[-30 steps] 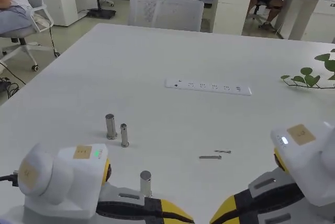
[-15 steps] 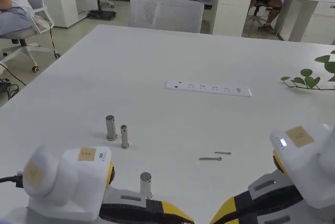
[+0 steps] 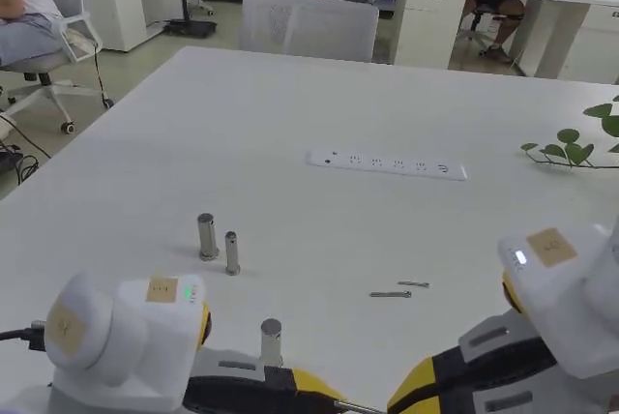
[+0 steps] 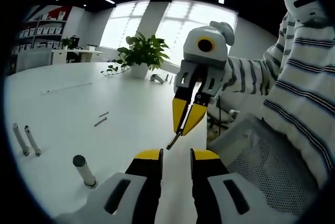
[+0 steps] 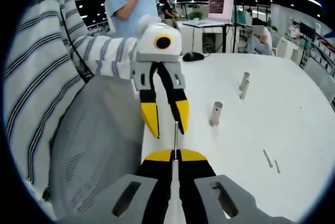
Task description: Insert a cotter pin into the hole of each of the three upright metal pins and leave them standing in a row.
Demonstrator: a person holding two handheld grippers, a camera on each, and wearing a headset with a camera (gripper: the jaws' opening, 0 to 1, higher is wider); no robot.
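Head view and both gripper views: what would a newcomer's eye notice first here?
The right gripper, shut on a thin cotter pin, faces the open left gripper. Three metal pins stand upright on the white table, one near the grippers, two farther left. Two loose cotter pins lie flat to their right.

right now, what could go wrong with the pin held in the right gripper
The right gripper pinches the thin cotter pin by one end near the table edge; it might slip and drop. The nearest metal pin stands free beside the open left gripper; a nudge could topple it.
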